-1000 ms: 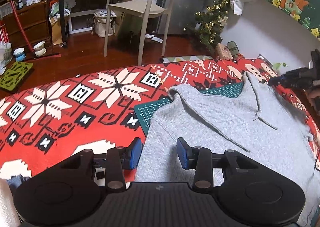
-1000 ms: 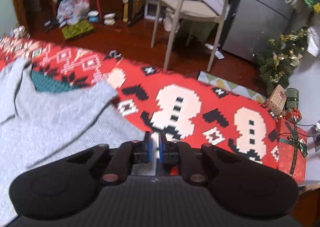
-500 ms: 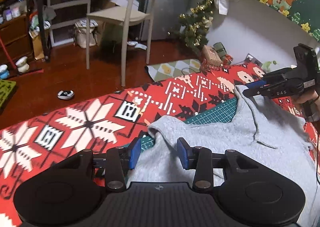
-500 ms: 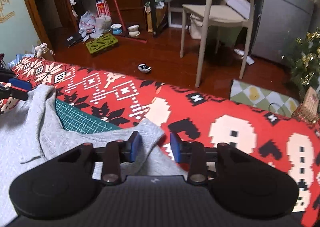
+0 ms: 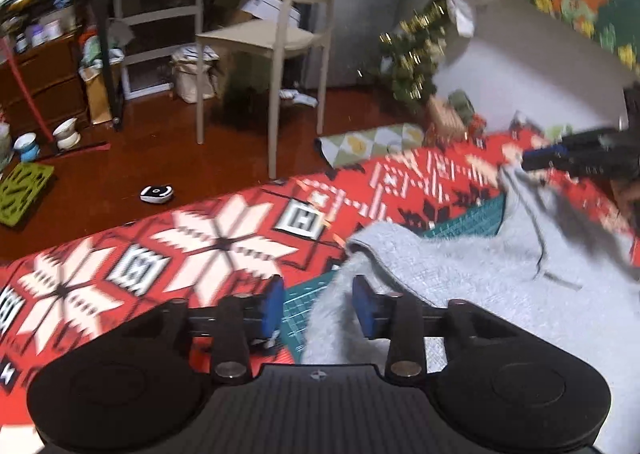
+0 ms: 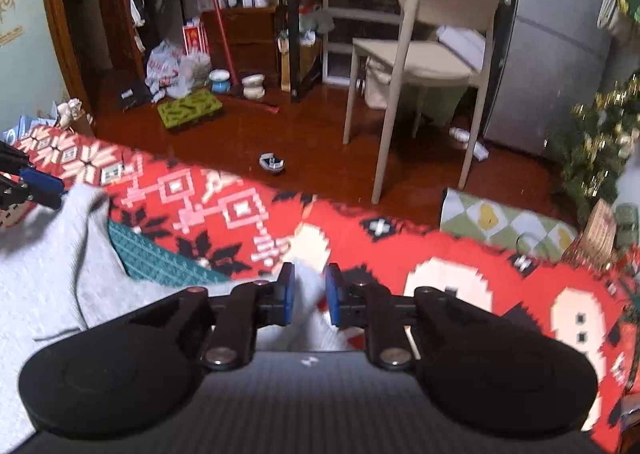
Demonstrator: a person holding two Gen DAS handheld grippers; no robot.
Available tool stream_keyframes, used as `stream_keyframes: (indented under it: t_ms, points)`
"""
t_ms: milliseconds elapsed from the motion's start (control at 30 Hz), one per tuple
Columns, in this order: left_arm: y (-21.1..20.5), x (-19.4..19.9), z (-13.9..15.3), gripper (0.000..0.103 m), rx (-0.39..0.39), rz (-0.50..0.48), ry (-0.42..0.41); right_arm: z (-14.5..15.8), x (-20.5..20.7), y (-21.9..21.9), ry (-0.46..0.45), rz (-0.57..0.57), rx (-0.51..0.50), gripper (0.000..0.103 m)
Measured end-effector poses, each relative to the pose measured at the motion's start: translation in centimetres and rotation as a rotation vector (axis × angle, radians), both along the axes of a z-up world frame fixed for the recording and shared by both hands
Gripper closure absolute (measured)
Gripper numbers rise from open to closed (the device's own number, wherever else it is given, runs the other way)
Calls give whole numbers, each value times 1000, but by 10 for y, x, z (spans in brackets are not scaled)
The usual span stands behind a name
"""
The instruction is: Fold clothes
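Note:
A grey knit hoodie [image 5: 460, 274] lies spread on a table with a red patterned cloth [image 5: 180, 246], partly over a green cutting mat [image 5: 468, 217]. My left gripper [image 5: 318, 306] is open, and the hoodie's left edge runs up between its blue pads. In the right wrist view the hoodie [image 6: 48, 266] fills the lower left, and one corner of it stands pinched in my right gripper [image 6: 310, 294], whose pads are drawn close together. The left gripper [image 6: 40, 185] shows at the far left by the other shoulder. The left wrist view is blurred.
Beyond the table's far edge is a dark wooden floor with a beige chair [image 6: 420, 65], a small black-and-white object [image 6: 272, 162] and a green mat [image 6: 188, 109]. A small Christmas tree [image 6: 600, 149] and gift boxes stand at the right. Cluttered shelves line the back wall.
My right gripper opened half a second ago and has since narrowed onto the hoodie's corner. My left gripper stayed open and shifted along the hoodie's left edge.

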State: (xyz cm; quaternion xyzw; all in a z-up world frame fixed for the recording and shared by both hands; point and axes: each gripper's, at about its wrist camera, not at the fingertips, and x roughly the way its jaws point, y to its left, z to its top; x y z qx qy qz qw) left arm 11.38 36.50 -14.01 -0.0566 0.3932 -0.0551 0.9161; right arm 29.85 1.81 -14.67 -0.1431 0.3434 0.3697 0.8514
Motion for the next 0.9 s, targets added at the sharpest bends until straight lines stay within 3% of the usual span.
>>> stream_keyframes:
  t_ms: [67, 200, 367, 467, 567, 633, 767, 900]
  points:
    - [10, -11, 5, 65, -21, 18, -4, 10, -6, 3, -3, 30, 15, 84]
    - [14, -35, 2, 70, 3, 15, 80, 22, -24, 27, 10, 136, 6, 84]
    - [18, -65, -2, 70, 32, 13, 180, 34, -49, 81, 59, 279, 43, 84]
    - [17, -79, -1, 70, 46, 17, 201, 36, -66, 122, 86, 367, 27, 87]
    - [14, -89, -2, 76, 84, -7, 214, 30, -85, 163, 119, 432, 7, 90]
    - [10, -93, -2, 101, 108, -28, 223, 22, -94, 187, 142, 450, 3, 90]
    - [2, -98, -2, 101, 191, -56, 220, -2, -106, 230, 195, 467, -11, 90]
    - [11, -101, -1, 101, 217, -11, 214, -24, -112, 258, 196, 456, -33, 90]
